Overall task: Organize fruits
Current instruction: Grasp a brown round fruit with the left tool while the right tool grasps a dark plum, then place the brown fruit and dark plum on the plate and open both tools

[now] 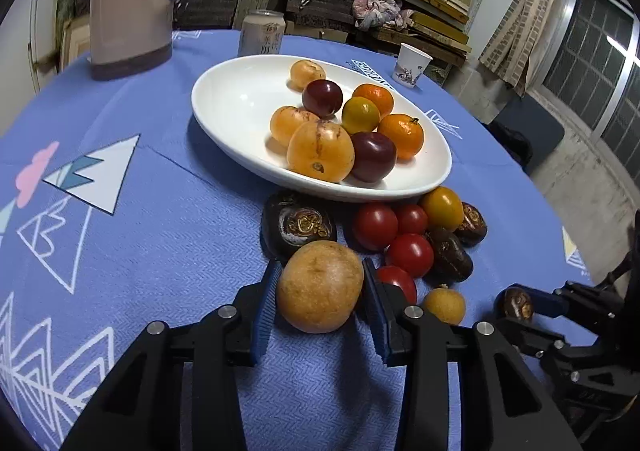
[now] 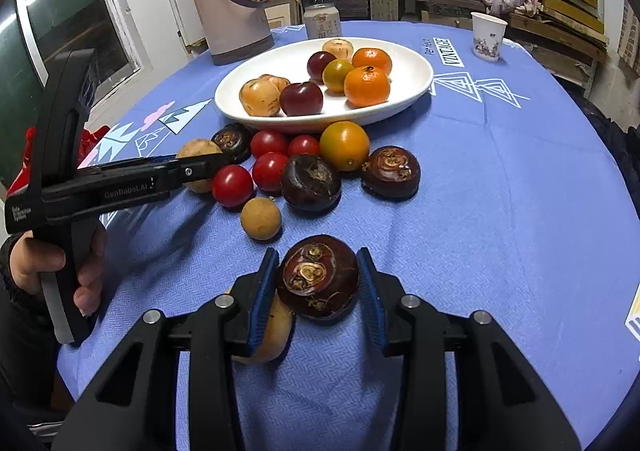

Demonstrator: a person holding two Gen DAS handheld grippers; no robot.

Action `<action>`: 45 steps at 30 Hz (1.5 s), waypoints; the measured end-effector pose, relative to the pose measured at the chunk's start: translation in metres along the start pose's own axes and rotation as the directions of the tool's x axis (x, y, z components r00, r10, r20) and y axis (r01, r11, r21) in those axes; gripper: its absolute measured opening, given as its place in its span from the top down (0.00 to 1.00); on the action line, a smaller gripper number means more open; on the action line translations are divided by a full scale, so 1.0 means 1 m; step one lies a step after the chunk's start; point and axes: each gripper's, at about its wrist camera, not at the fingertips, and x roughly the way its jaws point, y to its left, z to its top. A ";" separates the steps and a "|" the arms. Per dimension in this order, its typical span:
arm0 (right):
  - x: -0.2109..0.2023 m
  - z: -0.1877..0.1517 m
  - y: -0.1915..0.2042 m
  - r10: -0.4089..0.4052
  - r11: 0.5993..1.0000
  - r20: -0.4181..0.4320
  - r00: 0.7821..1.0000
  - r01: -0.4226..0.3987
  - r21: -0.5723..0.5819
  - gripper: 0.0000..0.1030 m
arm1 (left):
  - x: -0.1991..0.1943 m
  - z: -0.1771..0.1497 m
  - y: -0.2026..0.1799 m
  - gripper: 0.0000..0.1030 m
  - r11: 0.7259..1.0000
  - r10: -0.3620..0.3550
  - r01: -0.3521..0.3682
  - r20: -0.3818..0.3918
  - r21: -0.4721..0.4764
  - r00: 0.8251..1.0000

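Observation:
My left gripper [image 1: 322,266] is shut on a tan round fruit [image 1: 320,287] resting on the blue cloth, just in front of the white oval plate [image 1: 224,91]. The plate holds several orange, yellow and dark red fruits. My right gripper [image 2: 317,254] is shut on a dark brown water chestnut [image 2: 318,277] near the table's front edge. Another tan fruit [image 2: 276,331] lies partly hidden under its left finger. Between plate and grippers sits a loose pile: red cherry tomatoes [image 2: 232,185], more water chestnuts [image 2: 311,182], a yellow-orange fruit [image 2: 345,145] and a small tan longan [image 2: 261,218].
A beige thermos jug [image 1: 128,11], a drink can [image 1: 262,33] and a paper cup [image 1: 412,65] stand behind the plate. A person's hand [image 2: 48,263] grips the left tool's handle at the table's left edge. Shelves of boards fill the background.

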 end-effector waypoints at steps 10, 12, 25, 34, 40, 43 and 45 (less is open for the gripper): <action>-0.008 0.001 -0.008 -0.008 1.000 0.026 1.000 0.008 0.014 0.62 | -0.018 0.001 -0.005 0.61 1.000 0.011 -0.013 0.080 0.025 0.997; -0.010 0.002 -0.007 -0.009 1.000 0.031 0.999 0.009 0.009 0.62 | -0.024 0.002 -0.005 0.61 1.000 -0.004 0.001 0.112 0.021 0.994; -0.044 0.052 -0.001 -0.020 0.999 0.193 0.981 0.027 -0.033 0.62 | -0.036 0.021 0.006 0.60 0.996 -0.015 0.024 0.099 -0.087 0.995; -0.020 0.107 0.014 0.025 0.997 0.218 0.976 -0.008 -0.078 0.62 | -0.033 0.071 -0.006 0.60 0.994 0.106 -0.104 0.121 -0.019 0.987; 0.015 0.138 0.014 0.026 0.998 0.190 0.981 -0.017 -0.053 0.62 | -0.009 0.092 0.013 0.60 0.984 0.169 -0.163 0.091 -0.066 0.981; 0.034 0.149 0.012 0.023 0.999 0.164 0.986 -0.016 -0.044 0.62 | 0.004 0.095 0.021 0.60 0.984 0.157 -0.151 0.063 -0.092 0.986; 0.046 0.153 0.010 0.022 0.999 0.149 0.989 -0.017 -0.032 0.62 | 0.010 0.095 0.023 0.60 0.985 0.152 -0.147 0.052 -0.089 0.987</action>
